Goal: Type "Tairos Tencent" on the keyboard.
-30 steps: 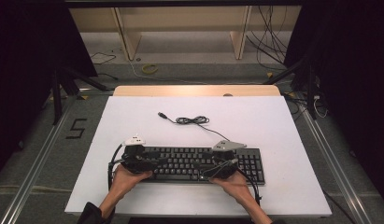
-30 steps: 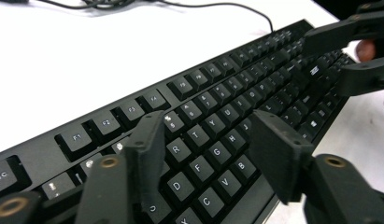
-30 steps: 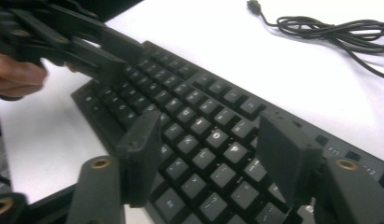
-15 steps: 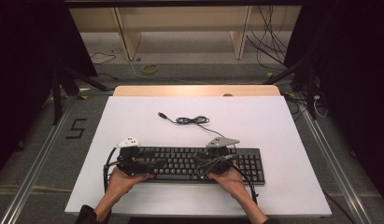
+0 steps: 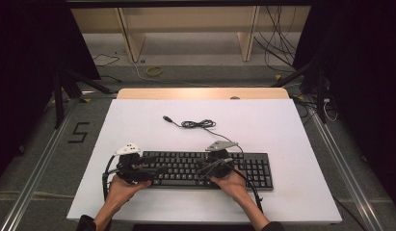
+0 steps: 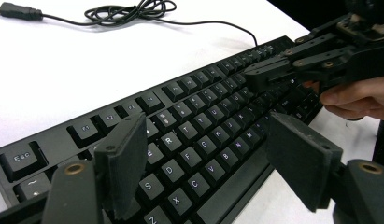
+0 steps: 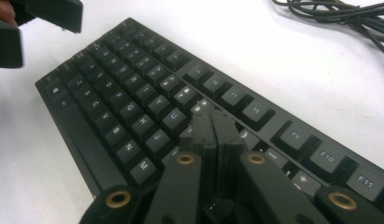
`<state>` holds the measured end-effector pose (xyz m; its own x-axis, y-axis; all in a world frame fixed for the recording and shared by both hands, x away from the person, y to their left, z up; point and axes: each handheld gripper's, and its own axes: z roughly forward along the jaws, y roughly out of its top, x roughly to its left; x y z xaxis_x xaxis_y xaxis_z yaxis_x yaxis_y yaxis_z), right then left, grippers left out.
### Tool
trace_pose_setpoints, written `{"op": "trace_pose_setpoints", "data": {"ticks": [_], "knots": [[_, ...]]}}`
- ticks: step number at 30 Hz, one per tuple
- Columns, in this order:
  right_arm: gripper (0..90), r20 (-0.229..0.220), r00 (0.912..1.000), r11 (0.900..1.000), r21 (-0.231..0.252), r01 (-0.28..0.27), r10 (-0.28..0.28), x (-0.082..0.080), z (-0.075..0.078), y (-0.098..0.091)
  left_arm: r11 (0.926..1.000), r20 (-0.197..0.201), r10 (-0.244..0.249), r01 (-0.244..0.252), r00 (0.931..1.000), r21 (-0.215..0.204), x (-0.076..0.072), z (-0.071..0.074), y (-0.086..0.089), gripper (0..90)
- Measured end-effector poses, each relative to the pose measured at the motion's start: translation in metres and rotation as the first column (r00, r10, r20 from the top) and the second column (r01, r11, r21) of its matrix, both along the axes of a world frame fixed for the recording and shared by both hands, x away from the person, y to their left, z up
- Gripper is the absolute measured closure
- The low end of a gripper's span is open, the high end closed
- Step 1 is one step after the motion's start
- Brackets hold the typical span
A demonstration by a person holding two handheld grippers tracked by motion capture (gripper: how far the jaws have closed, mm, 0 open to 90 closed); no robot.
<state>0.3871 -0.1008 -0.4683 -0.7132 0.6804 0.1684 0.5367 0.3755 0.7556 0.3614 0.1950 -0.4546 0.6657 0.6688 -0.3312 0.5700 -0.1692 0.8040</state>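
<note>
- Right tongs (image 7: 213,122) have just snapped closed, empty, tips pressing the keyboard's (image 5: 205,168) middle keys — apparently typing.
- Left tongs (image 6: 213,163) have just widened, open above the left keys.
- Keyboard sits near-centre on the table (image 5: 292,130).

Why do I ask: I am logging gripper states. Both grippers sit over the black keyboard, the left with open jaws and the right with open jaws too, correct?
Not quite. The right gripper has its jaws shut, pressed together above the keys, as the right gripper view shows. The rest holds: both sit over the black keyboard, and the left gripper has open jaws.
</note>
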Motion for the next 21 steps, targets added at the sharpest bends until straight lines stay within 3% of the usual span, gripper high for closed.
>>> {"op": "trace_pose_setpoints", "data": {"ticks": [10,21], "knots": [[90.0,-0.018,0.9998,0.9997,-0.024,-0.001,0.001,0.0031,-0.0056,0.0051,0.9998,0.008,0.007,-0.006,0.9999,-0.019,-0.0056,-0.0002,0.0035,29.2],[90.0,-0.027,0.9996,0.9991,-0.042,-0.003,0.002,0.0035,-0.0079,0.0059,0.9999,0.008,0.005,-0.005,1.0000,-0.010,-0.0089,-0.0027,0.0048,29.1]]}}
